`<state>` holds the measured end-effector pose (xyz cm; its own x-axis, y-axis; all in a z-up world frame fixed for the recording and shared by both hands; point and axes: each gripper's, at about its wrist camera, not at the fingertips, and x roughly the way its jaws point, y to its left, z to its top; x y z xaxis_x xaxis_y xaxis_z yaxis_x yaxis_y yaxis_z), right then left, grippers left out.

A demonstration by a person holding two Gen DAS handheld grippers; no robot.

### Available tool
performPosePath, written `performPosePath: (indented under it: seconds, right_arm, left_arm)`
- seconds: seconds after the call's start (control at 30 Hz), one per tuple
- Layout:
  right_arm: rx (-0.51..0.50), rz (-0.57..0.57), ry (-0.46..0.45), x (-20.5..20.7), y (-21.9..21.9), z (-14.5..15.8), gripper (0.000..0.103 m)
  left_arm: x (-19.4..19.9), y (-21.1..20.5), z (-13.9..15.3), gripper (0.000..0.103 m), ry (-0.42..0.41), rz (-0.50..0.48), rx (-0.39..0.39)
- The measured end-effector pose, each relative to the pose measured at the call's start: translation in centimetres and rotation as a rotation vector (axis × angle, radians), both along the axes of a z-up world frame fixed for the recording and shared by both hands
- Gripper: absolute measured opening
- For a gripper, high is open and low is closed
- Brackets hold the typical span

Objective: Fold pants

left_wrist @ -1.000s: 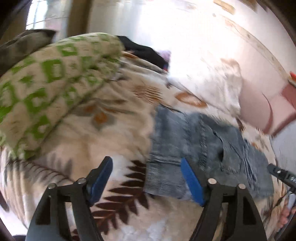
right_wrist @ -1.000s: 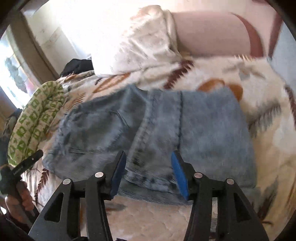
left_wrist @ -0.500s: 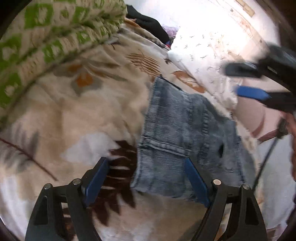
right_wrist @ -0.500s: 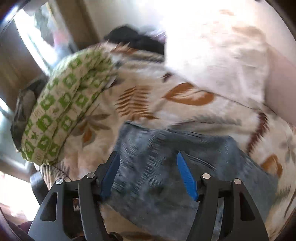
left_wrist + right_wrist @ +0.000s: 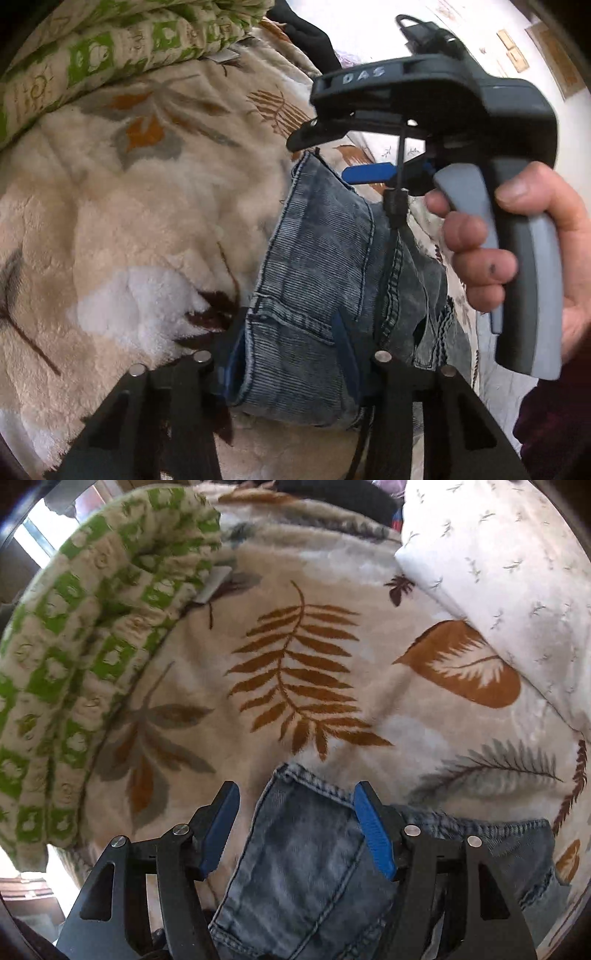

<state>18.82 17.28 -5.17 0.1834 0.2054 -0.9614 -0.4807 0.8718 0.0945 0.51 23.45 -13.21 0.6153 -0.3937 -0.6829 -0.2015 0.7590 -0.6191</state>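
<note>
The folded blue-grey denim pants (image 5: 325,266) lie on a cream leaf-print blanket (image 5: 129,206). My left gripper (image 5: 291,362) is open, its blue pads straddling the near corner of the pants, the fabric lying between them. My right gripper (image 5: 295,823) is open over the far corner of the pants (image 5: 306,864), one pad on each side of the edge. In the left wrist view the right gripper's body (image 5: 436,110) shows above the pants, held by a hand (image 5: 517,236).
A green-and-cream patterned quilt (image 5: 74,635) is bunched at the left of the blanket. A white pillow (image 5: 498,565) lies at the far right. Dark clothing (image 5: 303,33) sits at the far edge.
Both grippers moved down and in over the pants. The left now has the near corner between its pads. The right swung to the far corner.
</note>
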Motion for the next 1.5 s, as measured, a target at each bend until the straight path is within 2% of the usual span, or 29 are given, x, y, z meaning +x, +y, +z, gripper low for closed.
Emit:
performPosePath:
  seconds: [0.07, 0.23, 0.3, 0.33, 0.47, 0.5, 0.63, 0.73, 0.87, 1.0, 1.07, 1.33, 1.5]
  right_arm:
    - [-0.023, 0.007, 0.007, 0.3, 0.4, -0.6, 0.064]
    - [-0.1, 0.026, 0.033, 0.5, 1.2, -2.2, 0.065]
    - [-0.119, 0.024, 0.042, 0.4, 1.2, -2.8, 0.054]
    - [-0.129, 0.023, 0.044, 0.4, 1.1, -3.0, 0.04]
    - [-0.108, 0.019, 0.025, 0.0, 0.5, -2.2, 0.017]
    - [-0.098, 0.008, 0.02, 0.0, 0.2, -1.8, 0.015]
    - [-0.066, 0.01, -0.032, -1.0, -1.0, 0.6, 0.012]
    - [-0.035, -0.002, -0.066, -1.7, -2.1, 2.1, 0.012]
    - [0.027, -0.027, -0.11, -3.1, -4.4, 5.1, 0.011]
    - [0.088, -0.051, -0.164, -3.8, -7.6, 7.2, 0.011]
    - [0.124, -0.069, -0.182, -3.8, -9.2, 8.3, 0.011]
    - [0.204, -0.14, -0.245, -4.9, -19.4, 11.6, 0.011]
    - [0.224, -0.208, -0.26, -5.1, -26.7, 11.8, 0.011]
  left_arm:
    - [0.1, 0.2, -0.2, 0.037, 0.008, 0.006, -0.018]
    - [0.2, 0.4, -0.3, 0.03, 0.01, 0.007, -0.059]
    - [0.2, 1.1, -0.1, 0.028, 0.002, 0.002, -0.061]
    - [0.1, 1.2, 0.1, 0.027, -0.008, 0.001, -0.062]
    - [-0.1, 0.9, 0.6, 0.025, -0.04, -0.006, -0.055]
    - [-0.4, 0.8, 0.8, 0.025, -0.048, -0.008, -0.054]
    - [-1.1, 0.2, 1.8, 0.023, -0.089, -0.027, -0.042]
    - [-1.6, -0.7, 3.1, 0.023, -0.138, -0.049, -0.006]
    - [-1.9, -2.1, 5.4, 0.022, -0.21, -0.096, 0.034]
    - [-2.2, -4.3, 8.1, 0.021, -0.268, -0.158, 0.029]
    - [-2.7, -5.7, 9.6, 0.021, -0.3, -0.184, 0.059]
    - [-2.4, -14.3, 12.6, 0.021, -0.345, -0.3, 0.078]
    - [-1.9, -21.1, 13.6, 0.02, -0.356, -0.387, 0.106]
